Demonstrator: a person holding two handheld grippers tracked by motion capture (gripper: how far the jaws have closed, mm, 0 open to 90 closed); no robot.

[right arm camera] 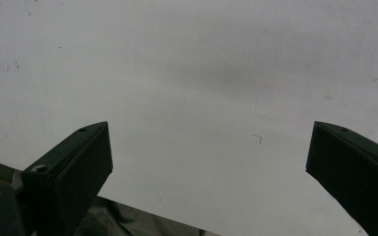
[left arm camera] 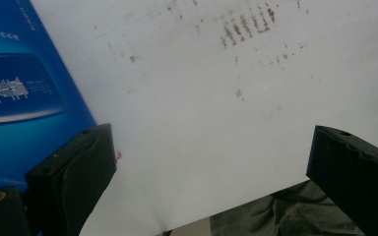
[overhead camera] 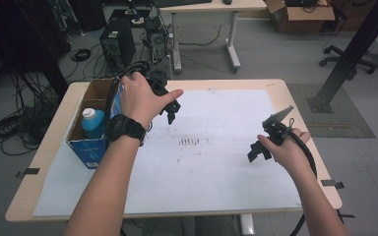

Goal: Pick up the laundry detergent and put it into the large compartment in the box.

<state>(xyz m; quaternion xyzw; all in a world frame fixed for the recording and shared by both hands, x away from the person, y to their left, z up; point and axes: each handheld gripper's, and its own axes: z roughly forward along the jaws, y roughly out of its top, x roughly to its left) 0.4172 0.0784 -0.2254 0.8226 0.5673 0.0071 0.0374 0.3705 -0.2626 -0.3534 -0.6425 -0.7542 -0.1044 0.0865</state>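
Observation:
My left gripper (overhead camera: 172,112) hangs above the white sheet (overhead camera: 211,162), just right of a blue cardboard box (overhead camera: 86,147). Its jaws stand wide apart with nothing between them (left arm camera: 211,167); the box's blue side (left arm camera: 15,103) shows at the left of the left gripper view. A light blue bottle with a white cap (overhead camera: 92,122) stands inside the box. My right gripper (overhead camera: 257,151) hovers over the sheet's right part, open and empty (right arm camera: 209,162), with bare white sheet (right arm camera: 192,73) under it.
Brown smudge marks (overhead camera: 189,141) stain the middle of the sheet. The wooden table (overhead camera: 295,98) ends just beyond the sheet on all sides. Past the far edge stand a computer tower (overhead camera: 117,43), cables and a desk. A black post (overhead camera: 347,59) rises at the right.

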